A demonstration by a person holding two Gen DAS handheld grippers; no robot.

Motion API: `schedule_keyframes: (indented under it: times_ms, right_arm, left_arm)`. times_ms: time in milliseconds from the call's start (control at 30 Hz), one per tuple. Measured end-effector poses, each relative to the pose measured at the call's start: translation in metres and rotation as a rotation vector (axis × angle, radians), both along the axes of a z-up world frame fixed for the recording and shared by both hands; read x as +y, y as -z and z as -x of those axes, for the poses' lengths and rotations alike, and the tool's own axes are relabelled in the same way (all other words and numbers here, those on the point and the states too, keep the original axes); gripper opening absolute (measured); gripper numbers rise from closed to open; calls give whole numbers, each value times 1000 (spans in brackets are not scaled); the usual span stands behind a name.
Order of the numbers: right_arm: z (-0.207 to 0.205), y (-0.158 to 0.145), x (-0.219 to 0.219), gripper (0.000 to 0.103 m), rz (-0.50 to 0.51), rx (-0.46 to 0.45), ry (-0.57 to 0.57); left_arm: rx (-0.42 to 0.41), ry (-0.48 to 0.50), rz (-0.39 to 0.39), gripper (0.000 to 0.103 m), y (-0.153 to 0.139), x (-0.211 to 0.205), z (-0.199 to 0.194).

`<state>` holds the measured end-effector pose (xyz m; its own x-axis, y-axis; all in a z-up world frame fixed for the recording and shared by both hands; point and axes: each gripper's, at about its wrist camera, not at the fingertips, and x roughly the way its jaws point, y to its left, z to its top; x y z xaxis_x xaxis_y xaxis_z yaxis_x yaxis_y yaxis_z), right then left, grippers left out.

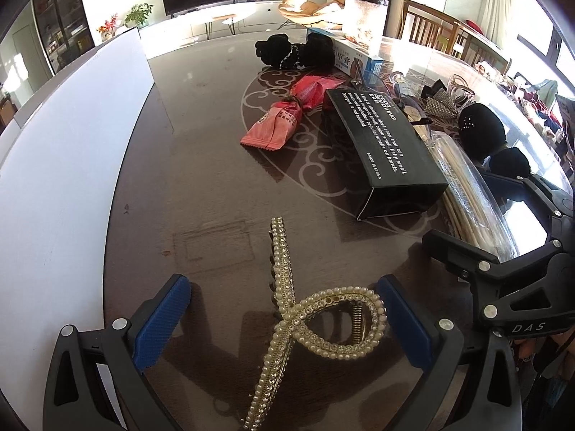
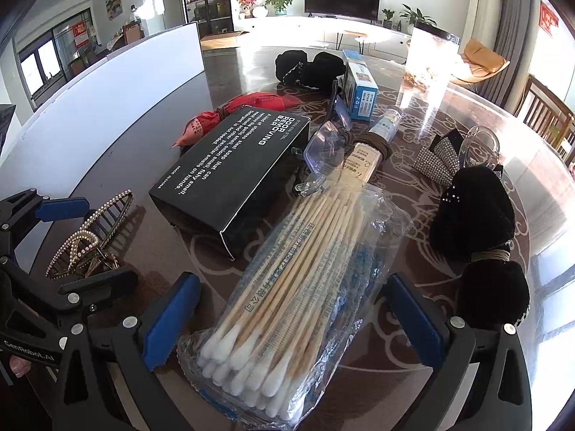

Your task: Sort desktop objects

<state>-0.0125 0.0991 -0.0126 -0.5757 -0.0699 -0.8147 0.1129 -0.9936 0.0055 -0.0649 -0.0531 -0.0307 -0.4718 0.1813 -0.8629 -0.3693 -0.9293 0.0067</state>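
Pearl-studded gold hair claw [image 1: 316, 309] lies between open left tool [image 1: 284, 316] pads.

Each hand-held gripper [image 1: 284, 323] is black plastic with blue textured pads [image 1: 161, 319] and silver screws.

Table top [image 1: 201, 165] glossy, dark, reflective. Hair claw [image 1: 287, 319] gilt metal, pearl-beaded. Black box [image 2: 233, 172] matt card. Swab pack [image 2: 298, 287] crinkly clear plastic, wooden sticks. Finger pads [image 1: 161, 323] blue, textured.
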Motion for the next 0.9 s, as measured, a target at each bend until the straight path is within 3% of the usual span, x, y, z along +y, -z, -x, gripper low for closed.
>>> schedule_keyframes:
  times_ms: [133, 267, 400, 900]
  right_arm:
    - [0, 0, 2, 103, 0, 0, 14]
    - [1, 0, 3, 103, 1, 0, 24]
    - [2, 0, 7, 103, 13, 2, 46]
    - [5, 2, 6, 103, 3, 1, 45]
  left_arm:
    - [65, 18, -27, 103, 2, -3, -5]
    - [69, 49, -28, 103, 1, -1, 4]
    - [78, 1, -30, 103, 1, -7, 19]
    - [85, -2, -33, 103, 2, -8, 19]
